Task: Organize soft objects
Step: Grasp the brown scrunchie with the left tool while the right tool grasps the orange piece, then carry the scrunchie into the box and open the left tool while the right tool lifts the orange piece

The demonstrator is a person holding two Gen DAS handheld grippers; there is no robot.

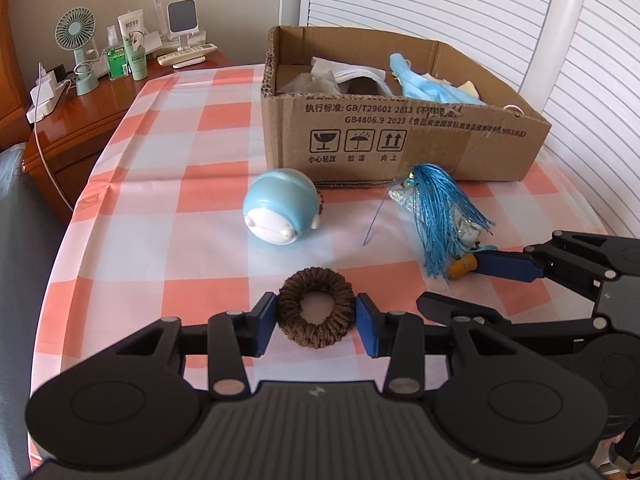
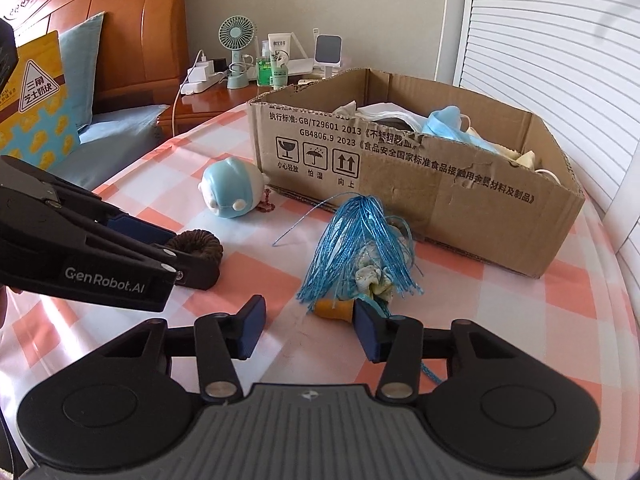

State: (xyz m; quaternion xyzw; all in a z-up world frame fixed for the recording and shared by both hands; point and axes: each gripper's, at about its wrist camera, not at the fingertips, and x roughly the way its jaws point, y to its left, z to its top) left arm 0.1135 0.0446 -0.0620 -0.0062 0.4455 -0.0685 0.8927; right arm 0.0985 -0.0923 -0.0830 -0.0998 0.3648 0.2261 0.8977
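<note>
right gripper [image 2: 310, 330] open | blue tassel doll [image 2: 360, 252] just ahead | cardboard box [image 2: 460, 200] behind

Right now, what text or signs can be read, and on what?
"GB/T29601 2013", "GB4806.9 2023", with fragile, keep-dry and this-way-up signs: cardboard box.
"GenRobot.AI": left gripper.
"三角芝士奶块": yellow package.
Bottle labels on the nightstand: too small.

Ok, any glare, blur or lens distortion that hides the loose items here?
Left wrist: sharp; fisheye bends the table edge; soft shadow under the brown scrunchie. Right wrist: blinds bright, slight sheen on the round blue toy; blue tassel stays clear.
</note>
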